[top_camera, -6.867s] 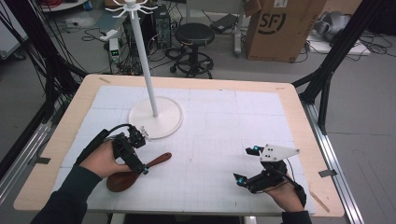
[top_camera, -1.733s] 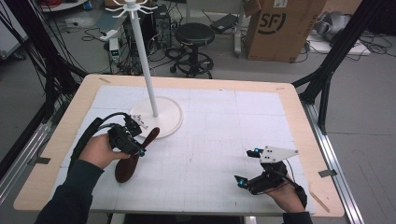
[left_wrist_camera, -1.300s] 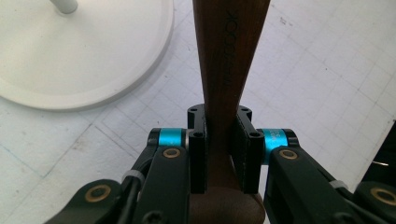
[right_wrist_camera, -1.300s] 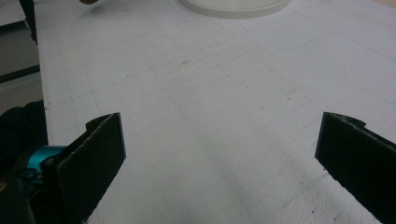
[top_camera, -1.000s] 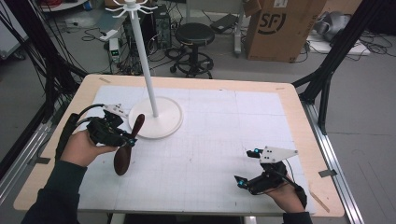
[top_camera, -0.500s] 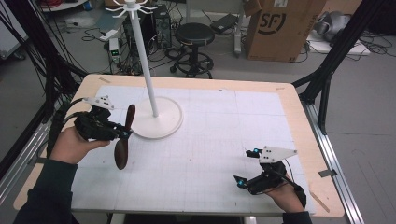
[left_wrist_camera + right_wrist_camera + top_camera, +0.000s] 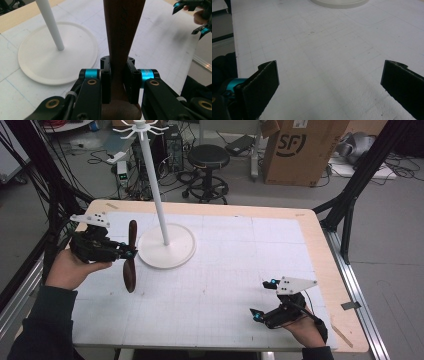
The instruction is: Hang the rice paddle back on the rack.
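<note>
The left gripper [image 7: 131, 254] is at about nine o'clock on the table [image 7: 310, 227], held up off the white mat [image 7: 240, 270], its jaws clamped on a dark wooden spoon [image 7: 131, 257]. In the left gripper view the two black pads [image 7: 106, 82] press flat against either side of the spoon's handle [image 7: 122, 32] — no gap shows between pad and wood — and the handle rises straight up out of the jaws, with the wider rounded part of the spoon below them. From the high view the spoon stands nearly upright, its narrow end toward twelve o'clock and its broad end hanging toward six.

Just beside the spoon, toward three o'clock of it, sits the round white base [image 7: 166, 246] of a stand, with a thin white pole [image 7: 152, 185] rising from its middle to a ring of hooks [image 7: 141, 127] at the top. The spoon and the base look apart, not touching.

The right gripper [image 7: 263, 298] rests low at about five o'clock, well away from the stand. Its jaws stand wide apart — in the right gripper view the pads [image 7: 265, 82] sit at the two sides with bare mat [image 7: 324, 62] between them, holding nothing.
</note>
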Available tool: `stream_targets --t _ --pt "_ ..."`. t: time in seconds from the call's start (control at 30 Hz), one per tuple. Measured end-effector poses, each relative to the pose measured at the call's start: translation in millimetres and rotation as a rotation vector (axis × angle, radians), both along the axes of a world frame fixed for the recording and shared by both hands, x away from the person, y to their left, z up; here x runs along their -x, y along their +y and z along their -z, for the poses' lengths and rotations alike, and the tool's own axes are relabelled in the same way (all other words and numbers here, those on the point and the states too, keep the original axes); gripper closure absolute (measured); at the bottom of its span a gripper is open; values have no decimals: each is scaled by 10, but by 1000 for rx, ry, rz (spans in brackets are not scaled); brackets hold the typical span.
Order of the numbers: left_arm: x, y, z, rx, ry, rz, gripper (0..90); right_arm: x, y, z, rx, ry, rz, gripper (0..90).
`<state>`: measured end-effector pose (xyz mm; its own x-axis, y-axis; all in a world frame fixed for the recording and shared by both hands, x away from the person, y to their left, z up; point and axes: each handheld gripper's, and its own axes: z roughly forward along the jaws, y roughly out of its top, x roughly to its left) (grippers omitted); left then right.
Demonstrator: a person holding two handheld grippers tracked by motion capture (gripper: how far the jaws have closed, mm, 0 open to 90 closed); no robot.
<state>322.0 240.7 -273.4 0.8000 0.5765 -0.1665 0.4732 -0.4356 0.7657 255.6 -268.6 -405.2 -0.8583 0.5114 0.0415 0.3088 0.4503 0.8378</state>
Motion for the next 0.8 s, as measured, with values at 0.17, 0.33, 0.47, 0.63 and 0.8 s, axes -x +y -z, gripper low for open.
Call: stream_targets --t 0.17,0.33,0.47,0.63,0.8 --pt "-19 6 -65 10 -6 -2 781 -2 -2 0 2 0 -1 4" --pt "-38 42 -136 31 0 1 781 -5 -3 2 0 -1 0 4" --pt "-61 90 -202 44 0 -4 781 -3 -6 0 -1 4 3 4" --pt "-92 139 -339 42 -7 -16 781 -9 -6 3 1 3 2 4" --pt "-121 159 -504 38 -25 -29 782 -8 -2 8 0 8 2 4"
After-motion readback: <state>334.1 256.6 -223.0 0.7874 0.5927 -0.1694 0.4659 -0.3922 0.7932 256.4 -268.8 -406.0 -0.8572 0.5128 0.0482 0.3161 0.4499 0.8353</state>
